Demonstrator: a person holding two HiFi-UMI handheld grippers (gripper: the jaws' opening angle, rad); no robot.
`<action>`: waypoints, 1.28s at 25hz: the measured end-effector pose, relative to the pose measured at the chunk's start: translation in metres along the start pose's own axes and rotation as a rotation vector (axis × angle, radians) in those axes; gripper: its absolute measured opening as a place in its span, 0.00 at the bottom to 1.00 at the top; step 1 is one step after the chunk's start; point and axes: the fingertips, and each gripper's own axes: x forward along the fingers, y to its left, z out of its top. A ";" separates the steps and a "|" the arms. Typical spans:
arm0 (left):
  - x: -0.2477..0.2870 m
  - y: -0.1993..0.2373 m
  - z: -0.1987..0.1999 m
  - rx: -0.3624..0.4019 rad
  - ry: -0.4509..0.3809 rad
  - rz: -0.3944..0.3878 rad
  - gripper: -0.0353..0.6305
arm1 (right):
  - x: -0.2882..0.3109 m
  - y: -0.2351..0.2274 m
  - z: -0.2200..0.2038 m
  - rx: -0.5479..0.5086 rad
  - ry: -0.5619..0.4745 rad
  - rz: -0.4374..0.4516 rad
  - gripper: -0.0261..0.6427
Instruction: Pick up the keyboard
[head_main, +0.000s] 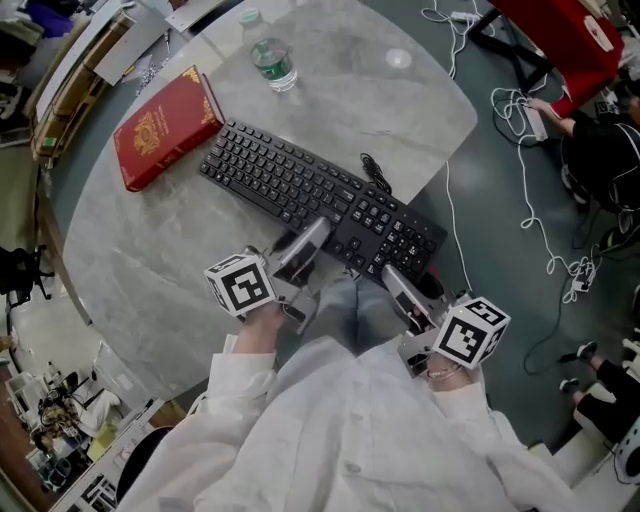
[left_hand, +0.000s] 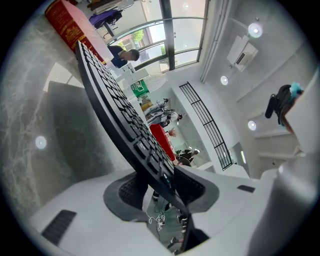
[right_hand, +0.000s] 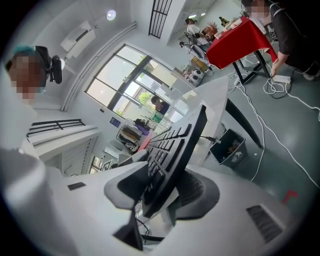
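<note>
The keyboard (head_main: 290, 180) lies diagonally across the round marble surface (head_main: 170, 270), its number-pad end projecting past the rim toward the person. The left claw (head_main: 314, 234) is clenched on the keyboard's near long edge, with one pad on the key face and one on the underside. The right claw (head_main: 393, 276) is clenched the same way on the near edge at the number-pad end. The keyboard appears to rest on the surface, though contact cannot be confirmed. A red book (head_main: 165, 125) and a bottle (head_main: 272, 62) lie beyond it.
</note>
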 end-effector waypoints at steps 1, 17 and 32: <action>-0.002 -0.004 0.003 0.004 -0.007 -0.005 0.28 | -0.001 0.004 0.003 -0.007 -0.002 0.005 0.29; -0.028 -0.060 0.040 0.086 -0.127 -0.043 0.29 | -0.016 0.059 0.038 -0.142 -0.042 0.133 0.29; -0.057 -0.107 0.096 0.217 -0.251 -0.081 0.29 | -0.007 0.117 0.079 -0.277 -0.064 0.254 0.29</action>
